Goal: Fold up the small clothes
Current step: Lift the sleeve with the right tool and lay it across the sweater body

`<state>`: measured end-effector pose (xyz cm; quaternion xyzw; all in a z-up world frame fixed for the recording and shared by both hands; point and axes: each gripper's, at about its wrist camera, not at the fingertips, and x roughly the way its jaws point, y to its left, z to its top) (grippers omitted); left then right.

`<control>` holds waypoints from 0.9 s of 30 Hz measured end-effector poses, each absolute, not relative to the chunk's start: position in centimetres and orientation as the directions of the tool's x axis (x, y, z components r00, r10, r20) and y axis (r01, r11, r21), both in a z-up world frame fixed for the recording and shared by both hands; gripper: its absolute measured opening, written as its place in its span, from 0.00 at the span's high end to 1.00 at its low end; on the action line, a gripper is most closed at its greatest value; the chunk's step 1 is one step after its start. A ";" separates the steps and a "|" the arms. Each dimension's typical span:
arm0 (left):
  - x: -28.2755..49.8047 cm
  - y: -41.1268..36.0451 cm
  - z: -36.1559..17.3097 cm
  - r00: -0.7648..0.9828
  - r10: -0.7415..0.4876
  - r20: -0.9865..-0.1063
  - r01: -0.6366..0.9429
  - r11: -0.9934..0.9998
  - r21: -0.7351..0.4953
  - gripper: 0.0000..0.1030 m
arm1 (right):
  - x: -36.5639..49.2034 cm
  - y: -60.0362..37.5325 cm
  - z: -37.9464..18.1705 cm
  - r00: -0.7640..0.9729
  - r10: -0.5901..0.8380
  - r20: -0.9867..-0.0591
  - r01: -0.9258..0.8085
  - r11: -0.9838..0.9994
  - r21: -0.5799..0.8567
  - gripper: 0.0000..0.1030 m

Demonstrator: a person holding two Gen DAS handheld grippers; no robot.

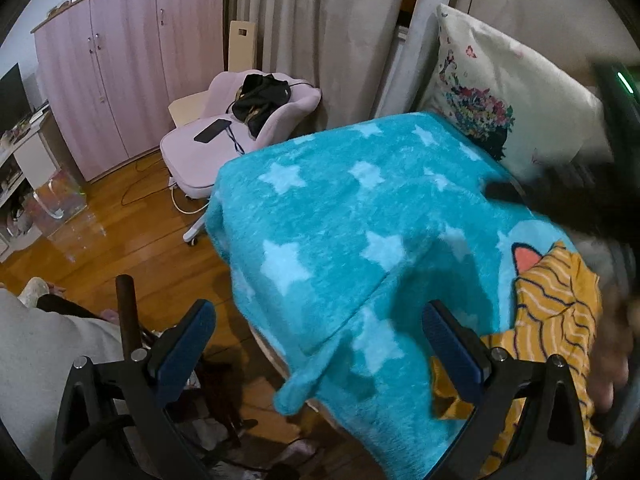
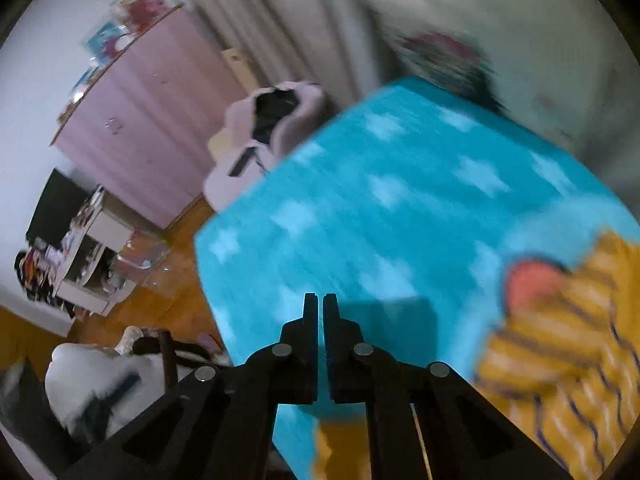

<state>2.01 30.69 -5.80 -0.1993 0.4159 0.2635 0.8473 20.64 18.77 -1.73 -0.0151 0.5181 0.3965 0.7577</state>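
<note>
A small yellow striped garment (image 1: 556, 312) lies crumpled at the near right of a turquoise star blanket (image 1: 340, 220) that covers the work surface. My left gripper (image 1: 320, 336) is open over the blanket's near edge, with the garment just right of its right finger. The garment also shows in the blurred right wrist view (image 2: 560, 344), right of my right gripper (image 2: 320, 312). Its jaws stand shut with nothing visible between them, above the blanket (image 2: 380, 200). The right gripper's dark, blurred body (image 1: 592, 208) crosses the right side of the left wrist view.
A floral pillow (image 1: 488, 92) leans behind the blanket against grey curtains (image 1: 320, 32). A pink chair (image 1: 240, 128) with a phone and dark clothes stands left of the surface on the wooden floor (image 1: 132, 240). A pink wardrobe (image 1: 120, 64) lines the far wall.
</note>
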 end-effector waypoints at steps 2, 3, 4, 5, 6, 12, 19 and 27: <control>2.0 30.7 -6.1 0.516 0.270 -0.813 -0.602 0.789 -0.121 0.00 | 20.8 20.8 -1.9 0.135 0.592 -0.794 -0.634 0.668 0.390 0.92; 2.1 30.6 -6.3 0.518 0.258 -0.816 -0.593 0.796 -0.124 0.00 | 20.8 21.0 -2.2 0.126 0.591 -0.797 -0.628 0.669 0.397 0.88; 2.2 30.6 -6.5 0.517 0.254 -0.817 -0.589 0.799 -0.123 0.00 | 20.6 20.3 -2.3 0.119 0.596 -0.794 -0.616 0.672 0.412 0.74; 2.5 30.4 -6.8 0.513 0.248 -0.822 -0.584 0.803 -0.122 0.00 | 20.5 19.3 -2.6 0.120 0.597 -0.793 -0.599 0.681 0.421 0.56; 2.7 30.3 -7.0 0.509 0.241 -0.826 -0.580 0.806 -0.122 0.00 | 20.2 17.6 -3.0 0.142 0.577 -0.804 -0.576 0.709 0.407 0.50; 3.6 30.1 -7.5 0.512 0.222 -0.830 -0.571 0.810 -0.135 0.00 | 18.9 9.8 -7.2 0.141 0.407 -0.903 -0.496 0.818 0.291 0.44; 3.7 30.9 -6.9 0.525 0.237 -0.817 -0.577 0.805 -0.137 0.00 | 14.2 10.5 -10.3 0.059 0.377 -0.924 -0.575 0.770 0.277 0.34; 2.1 34.1 -6.5 0.515 0.274 -0.812 -0.638 0.755 -0.151 0.00 | 11.3 13.5 -10.8 0.115 0.312 -0.943 -0.653 0.739 0.165 0.94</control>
